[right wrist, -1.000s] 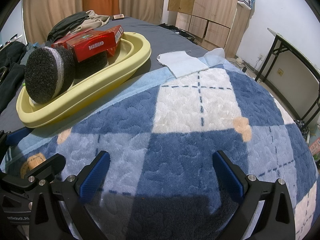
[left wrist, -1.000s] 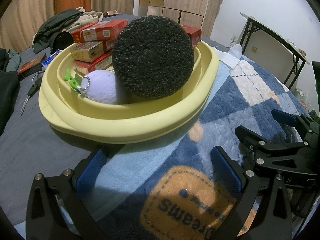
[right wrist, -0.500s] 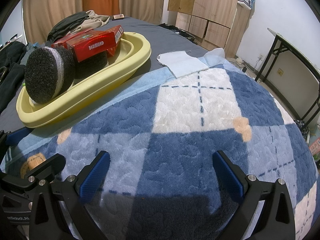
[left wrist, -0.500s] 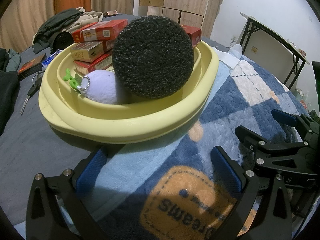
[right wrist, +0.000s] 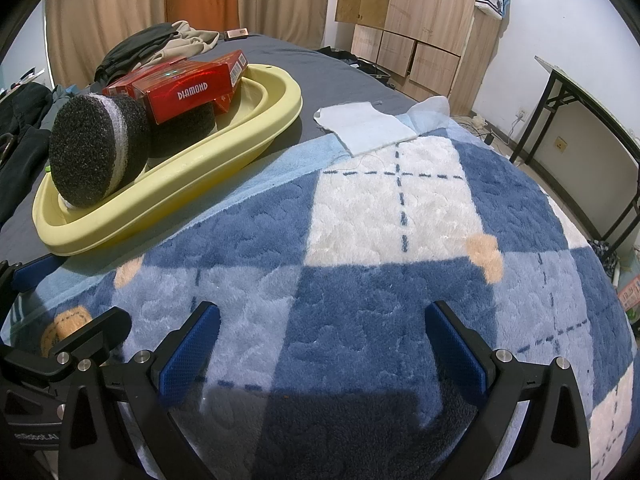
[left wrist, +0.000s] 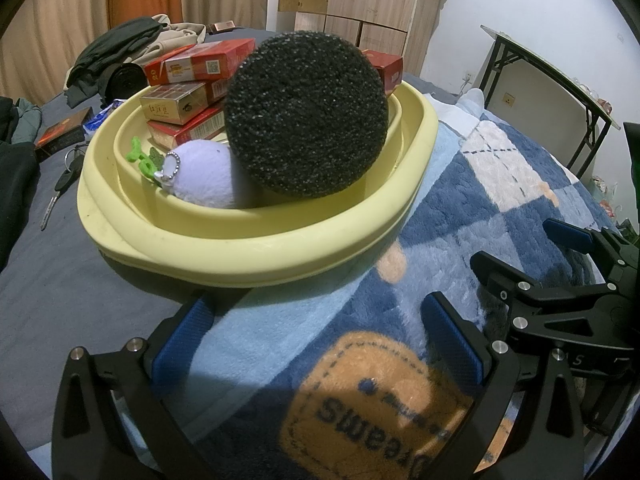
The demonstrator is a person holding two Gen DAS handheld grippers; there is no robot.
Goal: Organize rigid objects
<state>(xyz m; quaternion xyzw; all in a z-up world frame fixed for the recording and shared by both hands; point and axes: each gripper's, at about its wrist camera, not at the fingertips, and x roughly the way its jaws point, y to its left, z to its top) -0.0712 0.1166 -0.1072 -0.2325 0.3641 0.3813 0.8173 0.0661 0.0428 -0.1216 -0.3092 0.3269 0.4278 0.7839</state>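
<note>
A yellow basin (left wrist: 248, 248) sits on the bed and also shows in the right wrist view (right wrist: 168, 184). It holds a round black sponge (left wrist: 306, 114), several red boxes (left wrist: 200, 66), a lilac plush ball (left wrist: 206, 172) with a keychain and a green toy (left wrist: 140, 158). The sponge (right wrist: 94, 150) and a red box (right wrist: 188, 90) show in the right wrist view too. My left gripper (left wrist: 318, 338) is open and empty, low over the blanket just in front of the basin. My right gripper (right wrist: 320, 350) is open and empty over the blue checked blanket (right wrist: 380, 260), right of the left gripper.
Keys (left wrist: 60, 184), a dark box (left wrist: 60, 138) and piled clothes (left wrist: 128, 46) lie on the grey sheet behind and left of the basin. A white cloth (right wrist: 366, 128) lies at the blanket's far edge. A folding table (right wrist: 592, 112) and a wardrobe (right wrist: 420, 12) stand beyond the bed.
</note>
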